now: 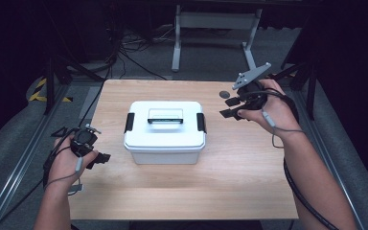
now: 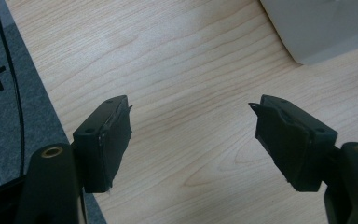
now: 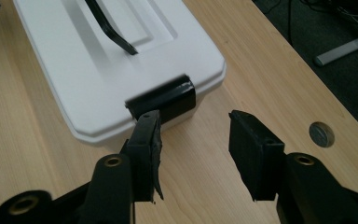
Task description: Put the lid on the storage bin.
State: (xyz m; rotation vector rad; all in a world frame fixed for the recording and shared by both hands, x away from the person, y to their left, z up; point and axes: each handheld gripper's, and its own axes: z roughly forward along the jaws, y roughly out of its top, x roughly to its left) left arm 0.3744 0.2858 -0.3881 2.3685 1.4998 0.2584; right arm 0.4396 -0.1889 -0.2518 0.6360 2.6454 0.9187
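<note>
two grippers: one in each of my hands, both held over the wooden table [image 1: 249, 182].
left gripper [image 1: 104, 157]: near the table's left edge, just left of the box; jaws spread wide, nothing between them, bare wood below.
white box [image 1: 165, 132]: centre of the table, lid on, black handle [image 1: 164, 117] lying flat, black latch [image 1: 129, 122] at each end.
right gripper [image 1: 229, 107]: right of the box, towards the far edge; jaws apart and empty, pointing at the right latch [image 3: 163, 100].
round insert [image 1: 225, 95]: in the tabletop beside my right gripper.
</note>
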